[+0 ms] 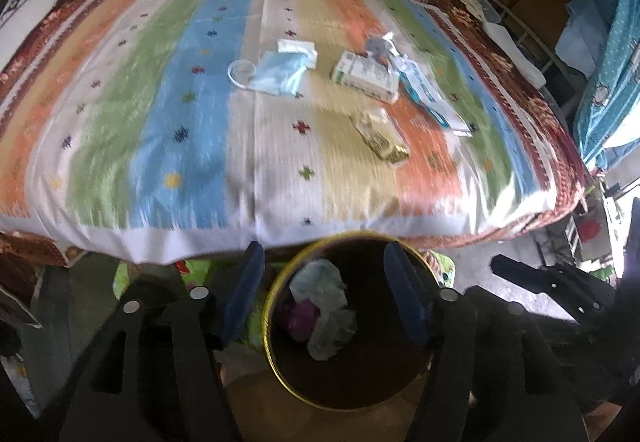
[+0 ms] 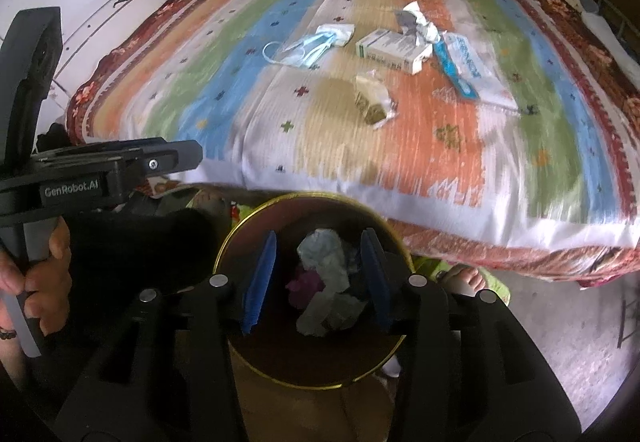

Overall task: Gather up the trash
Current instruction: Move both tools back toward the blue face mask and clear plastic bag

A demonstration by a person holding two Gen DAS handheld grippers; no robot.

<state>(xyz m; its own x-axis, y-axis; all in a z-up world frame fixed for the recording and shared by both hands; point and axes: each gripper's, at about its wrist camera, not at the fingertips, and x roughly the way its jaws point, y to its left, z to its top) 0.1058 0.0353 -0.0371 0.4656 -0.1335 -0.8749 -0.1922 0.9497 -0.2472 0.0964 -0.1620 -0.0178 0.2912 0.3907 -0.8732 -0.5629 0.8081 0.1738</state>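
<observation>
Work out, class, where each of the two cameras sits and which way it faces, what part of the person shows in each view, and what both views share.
Left wrist: sits on the left claw, looking down over the bin and out across the striped bedspread; the right claw's black frame shows at right.
Right wrist: sits on the right claw, facing the same way; shows a hand holding the left claw's handle, and toes by the bin.
Shared: bin with crumpled trash, face mask, white carton.

Crumpled white and purple trash (image 1: 324,306) lies in the gold-rimmed bin (image 1: 276,370) beside the bed (image 1: 160,122). On the bed lie a blue mask (image 1: 276,76), white box (image 1: 366,78), crumpled paper (image 1: 382,46), blue-white packet (image 1: 430,98) and tan wrapper (image 1: 380,136), close together.
</observation>
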